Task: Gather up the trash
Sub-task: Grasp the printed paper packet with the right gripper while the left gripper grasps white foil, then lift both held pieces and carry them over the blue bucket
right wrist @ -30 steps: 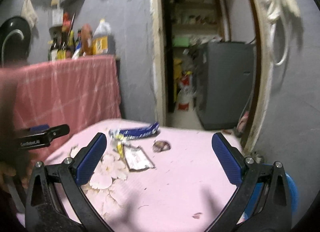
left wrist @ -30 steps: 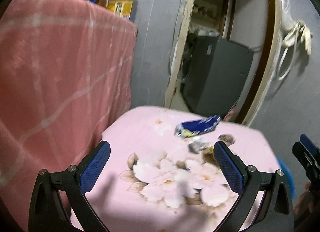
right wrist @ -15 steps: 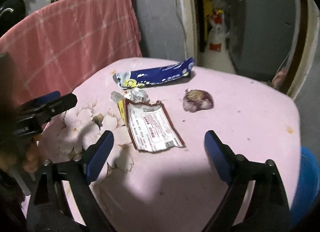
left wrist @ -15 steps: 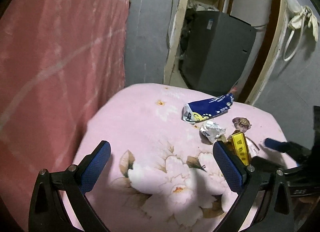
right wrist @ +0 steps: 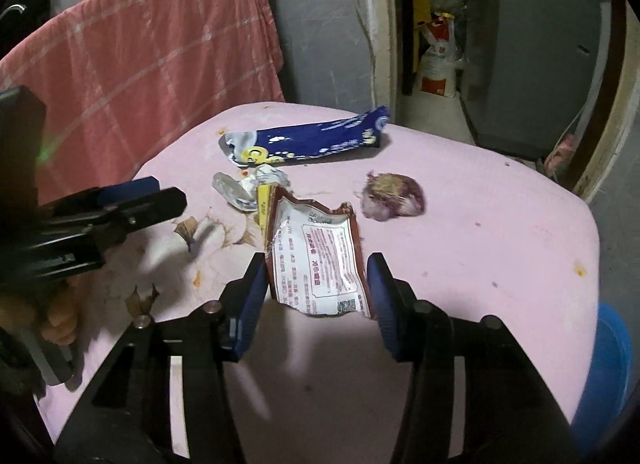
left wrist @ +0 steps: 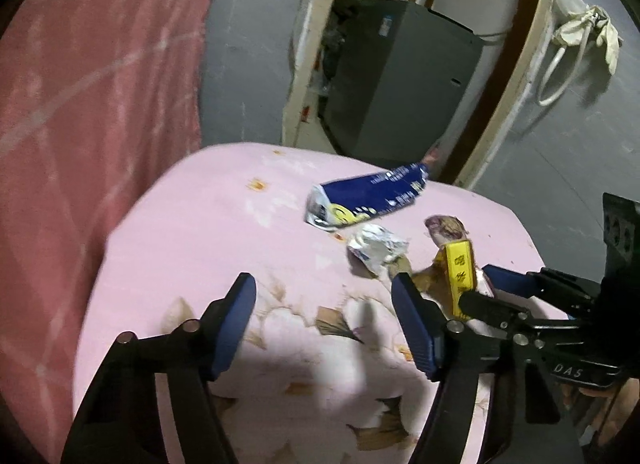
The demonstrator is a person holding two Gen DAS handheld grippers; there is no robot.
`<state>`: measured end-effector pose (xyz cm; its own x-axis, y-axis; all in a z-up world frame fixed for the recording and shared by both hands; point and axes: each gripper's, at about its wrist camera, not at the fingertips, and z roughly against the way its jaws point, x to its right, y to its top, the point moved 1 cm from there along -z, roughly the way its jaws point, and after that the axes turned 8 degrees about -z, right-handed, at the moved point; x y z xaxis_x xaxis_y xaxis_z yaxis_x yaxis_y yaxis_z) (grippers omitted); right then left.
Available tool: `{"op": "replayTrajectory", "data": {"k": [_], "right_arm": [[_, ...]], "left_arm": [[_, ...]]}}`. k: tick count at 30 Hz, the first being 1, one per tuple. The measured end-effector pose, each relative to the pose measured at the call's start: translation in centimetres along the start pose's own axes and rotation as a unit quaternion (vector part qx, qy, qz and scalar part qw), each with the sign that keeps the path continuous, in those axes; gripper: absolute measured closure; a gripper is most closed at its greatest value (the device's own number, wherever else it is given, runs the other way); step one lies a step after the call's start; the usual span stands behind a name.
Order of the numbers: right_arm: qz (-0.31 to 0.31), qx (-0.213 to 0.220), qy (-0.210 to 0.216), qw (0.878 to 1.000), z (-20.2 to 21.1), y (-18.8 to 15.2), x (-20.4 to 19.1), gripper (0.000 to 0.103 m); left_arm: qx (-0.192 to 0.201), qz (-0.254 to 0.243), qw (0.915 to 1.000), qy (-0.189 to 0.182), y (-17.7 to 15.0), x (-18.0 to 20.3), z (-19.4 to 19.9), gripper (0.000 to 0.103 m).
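We hold our right tool (right wrist: 316, 284) low over the pink flowered bench (right wrist: 480, 232), its jaws closing around the near end of the red-and-white wrapper (right wrist: 320, 260). The wrapper lies between the blue pads (right wrist: 382, 284); its left edge sits right against the left pad, but we cannot tell whether the right pad presses on it yet. Taking this wrapper as our landmark, the yellow packet (right wrist: 264, 200) stands tight against its far left corner, and the crumpled silver foil (right wrist: 244, 188) lies just beyond that. The long blue snack bag (right wrist: 316, 140) stretches across the bench farther back, well apart from the wrapper. The purplish onion skin (right wrist: 394, 196) rests just off the wrapper's far right corner, not touching it.

Our left tool (left wrist: 324, 320) hangs over the flower print to the left of the wrapper, its jaws closing with nothing between them. From its camera the yellow packet (left wrist: 460, 272) rises just past its right pad, with the foil (left wrist: 376, 248) and the blue bag (left wrist: 364, 200) beyond.

A blue bin (right wrist: 608, 376) shows at the bench's right edge, to the right of the wrapper and below it. A pink checked cloth (right wrist: 152, 60) hangs behind the bench to the left.
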<state>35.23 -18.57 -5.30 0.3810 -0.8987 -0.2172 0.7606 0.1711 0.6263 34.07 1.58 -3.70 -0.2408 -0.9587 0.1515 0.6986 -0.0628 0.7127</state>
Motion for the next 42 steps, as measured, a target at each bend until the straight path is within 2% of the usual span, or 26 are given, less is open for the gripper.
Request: {"op": "replayTrajectory", "data": {"k": [7, 10, 15, 17, 20, 27, 32, 36, 42], "right_arm": [[-0.006, 0.007, 0.0, 1.0, 0.6, -0.3, 0.8, 0.057], [-0.003, 0.011, -0.001, 1.0, 0.8, -0.5, 0.8, 0.057], [-0.011, 0.017, 0.003, 1.0, 0.8, -0.9, 1.1, 0.057], [-0.014, 0.019, 0.004, 1.0, 1.0, -1.1, 1.2, 0.057], [-0.014, 0.026, 0.006, 1.0, 1.4, -1.3, 1.3, 0.058], [-0.018, 0.056, 0.01, 0.998, 3.0, -2.1, 1.2, 0.058], [-0.02, 0.097, 0.008, 0.995, 5.3, -2.7, 1.2, 0.058], [-0.018, 0.147, -0.001, 0.989, 8.2, -3.0, 1.1, 0.058], [-0.016, 0.241, -0.032, 0.97, 14.1, -3.2, 1.3, 0.058]], "left_arm": [[-0.02, -0.014, 0.9996, -0.014, 0.6, 1.5, -2.0, 0.055], [-0.019, -0.014, 0.9995, -0.019, 0.9, 1.9, -2.4, 0.057], [-0.024, -0.005, 0.9995, -0.02, 1.3, 2.2, -3.4, 0.076], [-0.027, 0.005, 0.9995, -0.015, 1.3, 2.0, -3.6, 0.089], [-0.024, 0.011, 0.9996, -0.012, 1.3, 1.8, -3.4, 0.1], [0.003, 0.002, 1.0, -0.009, 1.4, 2.5, -1.8, 0.102], [0.041, -0.016, 0.999, -0.002, 1.4, 4.0, 0.8, 0.102], [0.082, -0.027, 0.9962, -0.005, 1.6, 5.4, 3.2, 0.102], [0.15, -0.048, 0.9874, -0.018, 1.8, 8.7, 6.8, 0.102]]}}
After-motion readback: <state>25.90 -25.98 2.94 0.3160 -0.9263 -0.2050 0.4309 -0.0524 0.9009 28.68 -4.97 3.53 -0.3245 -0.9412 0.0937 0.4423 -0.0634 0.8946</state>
